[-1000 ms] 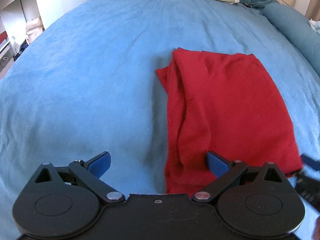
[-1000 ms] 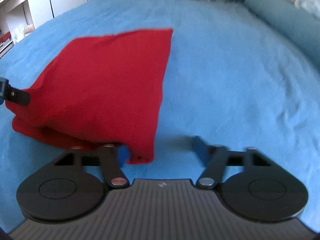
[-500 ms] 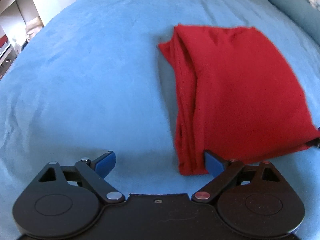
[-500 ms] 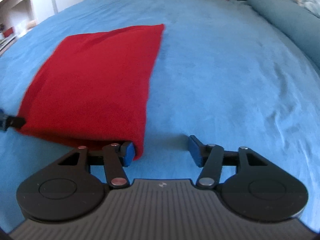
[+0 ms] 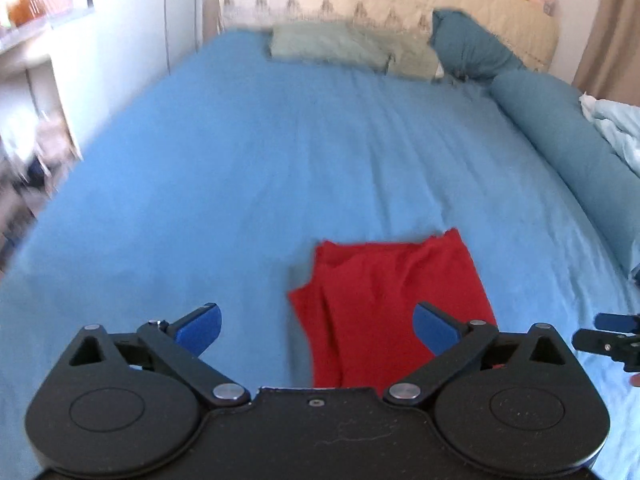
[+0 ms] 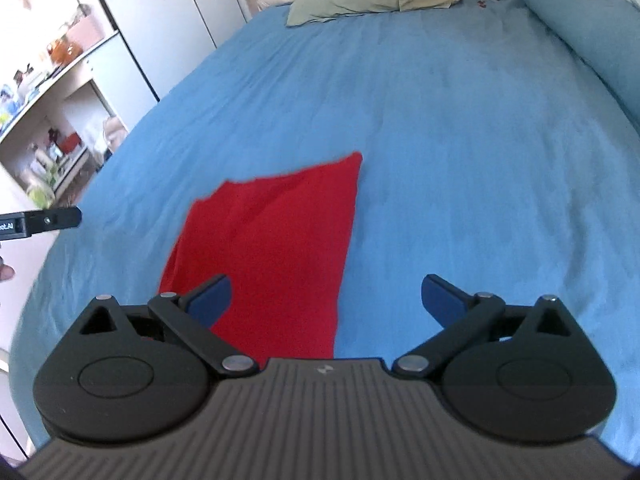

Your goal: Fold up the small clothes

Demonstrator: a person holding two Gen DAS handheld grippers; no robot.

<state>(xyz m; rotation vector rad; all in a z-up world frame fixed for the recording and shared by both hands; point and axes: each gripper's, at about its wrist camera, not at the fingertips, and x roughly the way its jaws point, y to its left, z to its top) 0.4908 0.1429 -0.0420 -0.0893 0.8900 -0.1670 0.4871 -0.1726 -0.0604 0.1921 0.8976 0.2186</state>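
A small red garment [image 5: 392,300] lies folded flat on the blue bed sheet [image 5: 240,184]; it also shows in the right wrist view [image 6: 276,248]. My left gripper [image 5: 318,326] is open and empty, raised above the garment's near left edge. My right gripper [image 6: 326,300] is open and empty, raised above the garment's near right edge. The right gripper's tip shows at the right edge of the left wrist view [image 5: 612,338]. The left gripper's tip shows at the left edge of the right wrist view [image 6: 44,220].
A green pillow [image 5: 348,46] and a dark blue pillow [image 5: 468,46] lie at the bed's head. A long blue bolster [image 5: 568,140] runs along the right side. White shelves with clutter [image 6: 52,108] stand left of the bed.
Both grippers have let go of the red garment and pulled back and up from it. The garment now lies flat on the sheet, farther from both cameras.
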